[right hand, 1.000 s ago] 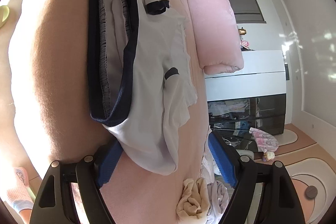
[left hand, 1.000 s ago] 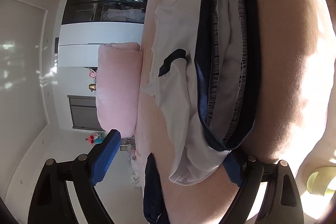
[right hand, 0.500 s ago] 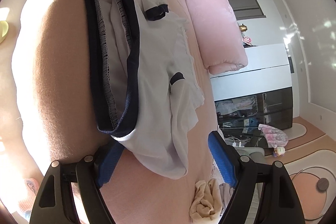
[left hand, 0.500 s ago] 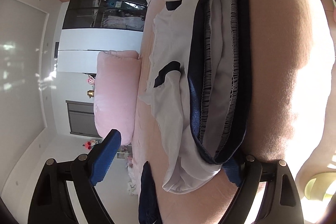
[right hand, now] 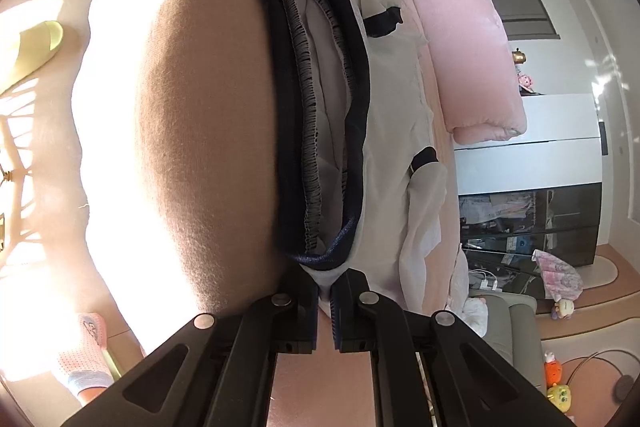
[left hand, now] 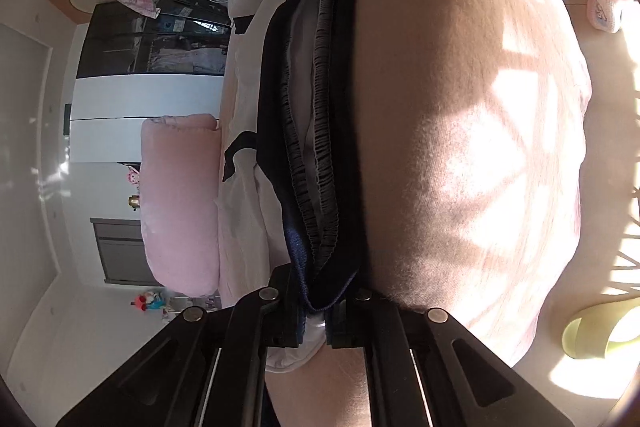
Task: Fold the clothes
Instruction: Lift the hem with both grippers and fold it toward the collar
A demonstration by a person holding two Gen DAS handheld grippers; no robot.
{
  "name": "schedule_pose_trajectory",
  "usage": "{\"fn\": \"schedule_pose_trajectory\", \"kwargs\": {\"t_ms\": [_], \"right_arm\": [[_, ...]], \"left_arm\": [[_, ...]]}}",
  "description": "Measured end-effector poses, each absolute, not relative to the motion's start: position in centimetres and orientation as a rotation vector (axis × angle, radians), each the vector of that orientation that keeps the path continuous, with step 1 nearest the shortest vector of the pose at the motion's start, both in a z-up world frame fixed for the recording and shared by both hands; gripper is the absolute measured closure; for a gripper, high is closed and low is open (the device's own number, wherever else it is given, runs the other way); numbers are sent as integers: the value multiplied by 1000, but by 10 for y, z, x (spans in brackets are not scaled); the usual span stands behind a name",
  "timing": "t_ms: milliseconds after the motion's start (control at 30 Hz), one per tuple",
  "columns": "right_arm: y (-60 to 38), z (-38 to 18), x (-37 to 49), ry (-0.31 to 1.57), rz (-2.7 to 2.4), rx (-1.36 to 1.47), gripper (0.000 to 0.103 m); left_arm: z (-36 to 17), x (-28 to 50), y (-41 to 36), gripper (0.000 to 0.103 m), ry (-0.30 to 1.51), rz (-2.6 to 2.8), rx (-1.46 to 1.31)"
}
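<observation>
We are at the grasping step of the fold. The garment (left hand: 240, 227), a pale pair of shorts with a navy elastic waistband (left hand: 316, 147) and navy trim, lies spread on the pink bed (left hand: 460, 147), with the waistband stretched between our two hands.

Our left gripper (left hand: 312, 323) has its fingers clenched on one end of the waistband: in the left wrist view the navy band and a bit of the pale cloth run straight into the narrow gap between the pads. Our right gripper (right hand: 325, 301) is pinched on the opposite end, where the right wrist view shows the pale corner just under the navy band caught between its fingers. So both corners are gripped, and the cloth between them sags only slightly.

We judge that the fold itself has not begun; the shorts are still flat and open, legs lying toward the pink pillow (right hand: 468, 59).

The next move, as we see it, calls for both hands to rise together, keeping the waistband taut and level so the layers do not slip, then to carry it over toward the leg hems. The slippery fabric may slide out of a thin pinch, so we should lift evenly and not tug the ends apart.
</observation>
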State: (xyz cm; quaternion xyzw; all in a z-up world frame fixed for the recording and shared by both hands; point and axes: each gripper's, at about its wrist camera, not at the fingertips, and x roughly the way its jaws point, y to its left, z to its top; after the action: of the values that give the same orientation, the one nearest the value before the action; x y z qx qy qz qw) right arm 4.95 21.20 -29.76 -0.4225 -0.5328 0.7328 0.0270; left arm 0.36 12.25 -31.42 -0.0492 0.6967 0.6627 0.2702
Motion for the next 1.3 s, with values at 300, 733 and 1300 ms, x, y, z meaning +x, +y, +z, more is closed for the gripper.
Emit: {"fn": "schedule_pose_trajectory", "kwargs": {"t_ms": [300, 733, 1300], "right_arm": [[234, -261, 32, -1225, 2451, -1492, 96], [274, -195, -8, -703, 2657, -1431, 96], [315, -153, -68, -567, 2665, -1420, 97]], "left_arm": [[-291, -7, 125, 98, 1686, 1821, -334], [-197, -110, 138, 96, 865, 2012, -957], [-154, -179, 185, 95, 1028, 2004, -920]]}}
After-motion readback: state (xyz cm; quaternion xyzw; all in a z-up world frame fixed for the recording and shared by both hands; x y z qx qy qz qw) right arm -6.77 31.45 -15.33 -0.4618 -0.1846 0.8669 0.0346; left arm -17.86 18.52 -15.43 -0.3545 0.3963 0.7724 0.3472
